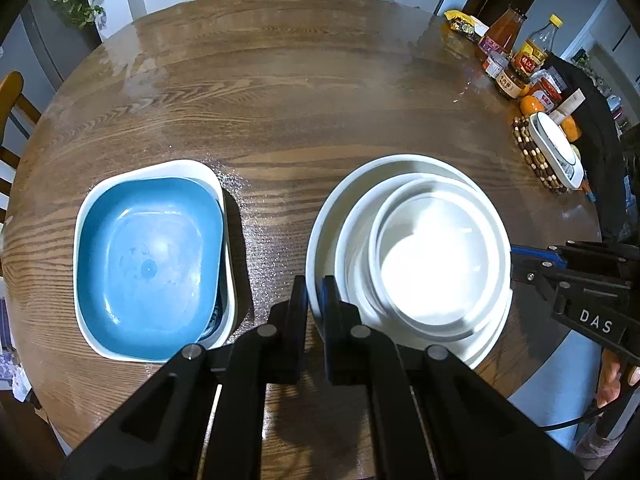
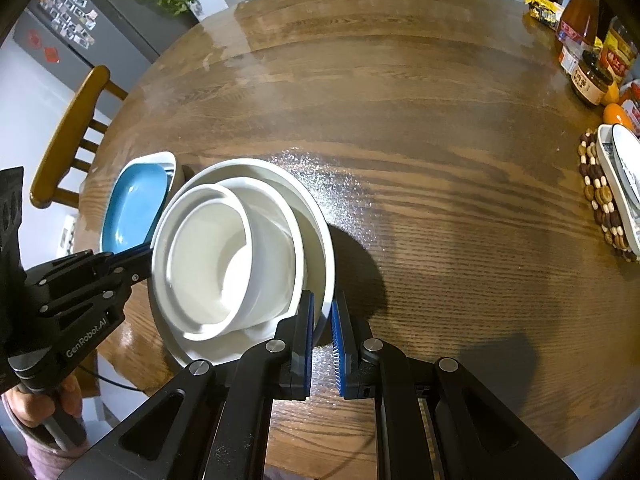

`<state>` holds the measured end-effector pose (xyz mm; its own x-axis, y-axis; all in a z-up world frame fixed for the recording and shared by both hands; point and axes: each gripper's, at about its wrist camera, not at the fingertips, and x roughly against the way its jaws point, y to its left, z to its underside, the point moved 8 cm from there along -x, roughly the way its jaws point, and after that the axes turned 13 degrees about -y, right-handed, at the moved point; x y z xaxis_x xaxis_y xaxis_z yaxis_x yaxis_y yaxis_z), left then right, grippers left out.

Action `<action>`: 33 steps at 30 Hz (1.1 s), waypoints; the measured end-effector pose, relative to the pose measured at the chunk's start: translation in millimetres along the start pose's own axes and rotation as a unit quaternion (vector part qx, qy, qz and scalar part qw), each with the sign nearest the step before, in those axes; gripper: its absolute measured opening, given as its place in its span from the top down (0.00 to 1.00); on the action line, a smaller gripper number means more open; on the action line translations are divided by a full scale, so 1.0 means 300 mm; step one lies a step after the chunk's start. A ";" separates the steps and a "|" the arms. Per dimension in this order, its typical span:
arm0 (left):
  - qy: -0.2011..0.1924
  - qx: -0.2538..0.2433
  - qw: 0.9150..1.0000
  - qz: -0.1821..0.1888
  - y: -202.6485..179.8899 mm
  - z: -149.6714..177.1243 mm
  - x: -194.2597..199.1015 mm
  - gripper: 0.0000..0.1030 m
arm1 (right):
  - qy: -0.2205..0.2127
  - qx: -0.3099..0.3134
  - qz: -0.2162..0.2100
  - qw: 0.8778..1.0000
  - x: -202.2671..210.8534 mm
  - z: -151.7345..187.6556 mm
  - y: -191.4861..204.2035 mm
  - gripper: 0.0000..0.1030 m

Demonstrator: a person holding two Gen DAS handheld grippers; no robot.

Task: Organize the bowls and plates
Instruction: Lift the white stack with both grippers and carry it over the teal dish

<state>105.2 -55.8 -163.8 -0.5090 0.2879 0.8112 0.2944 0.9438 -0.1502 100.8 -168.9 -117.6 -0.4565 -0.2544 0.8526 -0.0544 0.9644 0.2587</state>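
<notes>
- Left wrist view: the left claw (image 1: 315, 300) is clenched on the near-left rim of the large plate (image 1: 320, 236), one finger outside the rim and one inside. This plate carries a nested white stack: a wide bowl (image 1: 352, 248) with a smaller bowl (image 1: 440, 256) inside. The stack sits on the table (image 1: 280, 92), right of centre. To its left, apart from it, a blue dish (image 1: 148, 256) rests in a white square dish (image 1: 172, 166). The right claw (image 1: 516, 258) reaches the stack's right edge; from here its grip cannot be told.
- Right wrist view: the right claw (image 2: 322, 320) is clenched on the plate (image 2: 316, 216) rim, the rim edge passing between its blue pads (image 2: 338, 344). The left claw (image 2: 140, 256) meets the opposite side. The bowls (image 2: 224, 256) lean toward the left inside the plate.
- Handling, as judged: the stack looks like glazed ceramic, so stiff, heavy, slippery and breakable. Opposite rim holds suit a level two-handed lift; any tilt may slide the loose bowls.
- Periphery: jars (image 1: 510, 80) and a trivet (image 1: 536, 156) stand well apart at the far right.
</notes>
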 end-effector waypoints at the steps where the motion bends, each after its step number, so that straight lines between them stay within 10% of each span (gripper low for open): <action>1: -0.001 0.001 1.000 0.001 0.002 -0.002 0.005 0.98 | -0.001 0.000 -0.001 1.000 0.005 -0.001 -0.003 0.88; 33: -0.050 0.042 0.997 -0.032 0.181 -0.060 0.174 0.99 | -0.020 0.056 -0.026 0.998 0.059 -0.094 0.191 0.88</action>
<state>109.1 7.6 -119.4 -0.6043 0.2380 0.7604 0.1918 0.9697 -0.1511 114.7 -120.3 -74.7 -0.4858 -0.3026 0.8200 -0.1770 0.9528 0.2467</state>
